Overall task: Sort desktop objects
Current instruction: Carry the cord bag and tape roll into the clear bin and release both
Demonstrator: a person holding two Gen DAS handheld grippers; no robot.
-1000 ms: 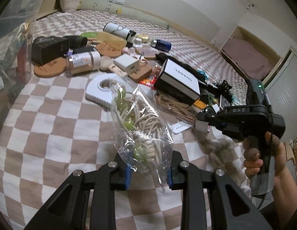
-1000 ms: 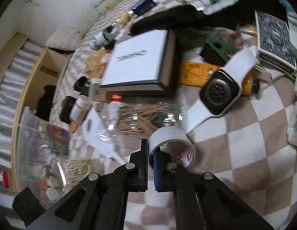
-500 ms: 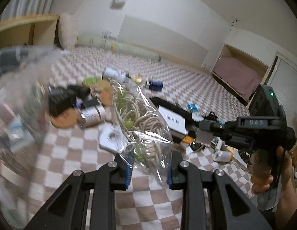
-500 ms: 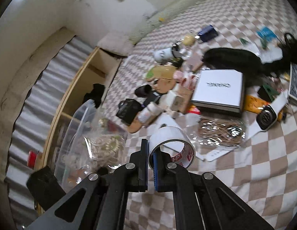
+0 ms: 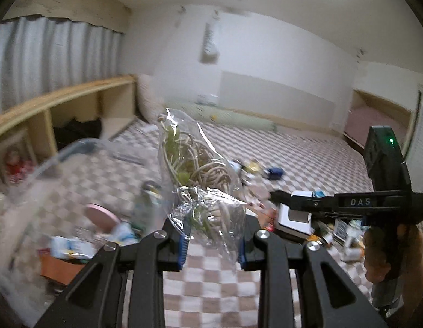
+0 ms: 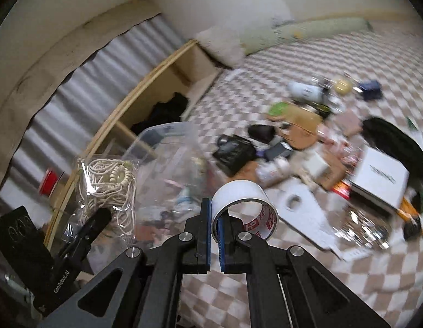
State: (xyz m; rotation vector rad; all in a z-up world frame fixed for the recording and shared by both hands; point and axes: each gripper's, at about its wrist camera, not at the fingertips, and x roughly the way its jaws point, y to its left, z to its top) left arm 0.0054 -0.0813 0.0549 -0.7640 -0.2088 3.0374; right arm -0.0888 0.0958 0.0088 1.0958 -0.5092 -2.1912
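Note:
My left gripper [image 5: 211, 242] is shut on a clear plastic bag of coiled beige cord [image 5: 200, 180] and holds it in the air. The bag also shows in the right wrist view [image 6: 107, 188], above the edge of a clear plastic storage bin [image 6: 162, 147]. My right gripper [image 6: 214, 218] is shut on the wall of a white tape roll [image 6: 244, 207] and holds it above the checkered cloth. The right gripper with the roll also shows in the left wrist view [image 5: 296, 210], to the right of the bag.
The bin [image 5: 61, 191] at the left holds several items. A heap of objects lies on the checkered cloth [image 6: 375, 268]: a white box [image 6: 380, 177], a black pouch [image 6: 233, 153], a white flat board [image 6: 301, 210]. Wooden shelving [image 5: 61, 109] stands at the left.
Both grippers have risen and swung left toward the bin, each still holding its item. The object heap has dropped farther away in both views.

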